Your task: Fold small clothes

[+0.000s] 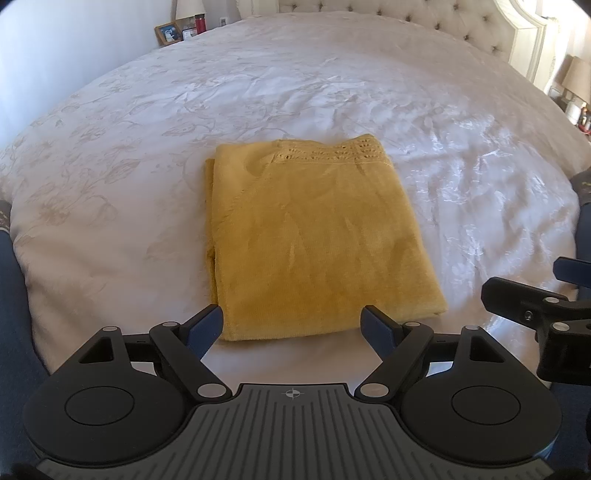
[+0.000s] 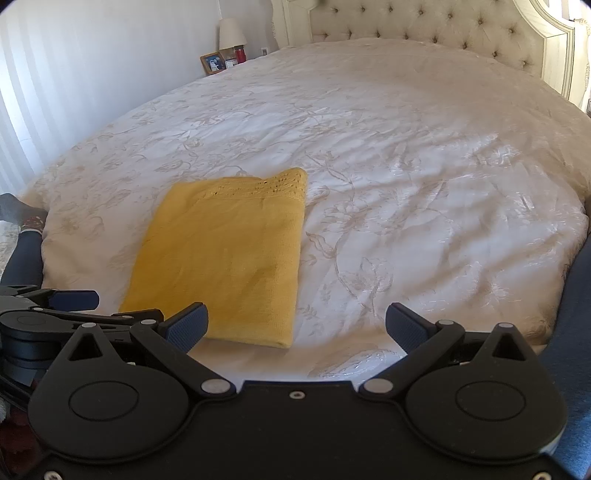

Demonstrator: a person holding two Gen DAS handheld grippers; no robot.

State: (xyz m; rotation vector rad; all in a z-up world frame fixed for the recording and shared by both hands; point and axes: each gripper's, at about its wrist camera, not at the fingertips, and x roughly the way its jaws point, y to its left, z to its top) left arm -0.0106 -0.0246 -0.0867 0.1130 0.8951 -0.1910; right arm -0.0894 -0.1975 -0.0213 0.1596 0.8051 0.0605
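Jaws of both the left gripper [image 1: 293, 325] and right gripper [image 2: 297, 326] stood wide and empty above the bed [image 1: 147, 147]; the garment [image 1: 314, 236] lay folded there. A careless nudge might undo the fold.

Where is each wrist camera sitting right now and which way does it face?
Left wrist: behind the open left gripper, angled down at the yellow folded garment on the bed; the right gripper shows at right.
Right wrist: behind the open right gripper, same tilt, garment left of centre; a socked foot at left.
Shared: garment, bed, headboard.
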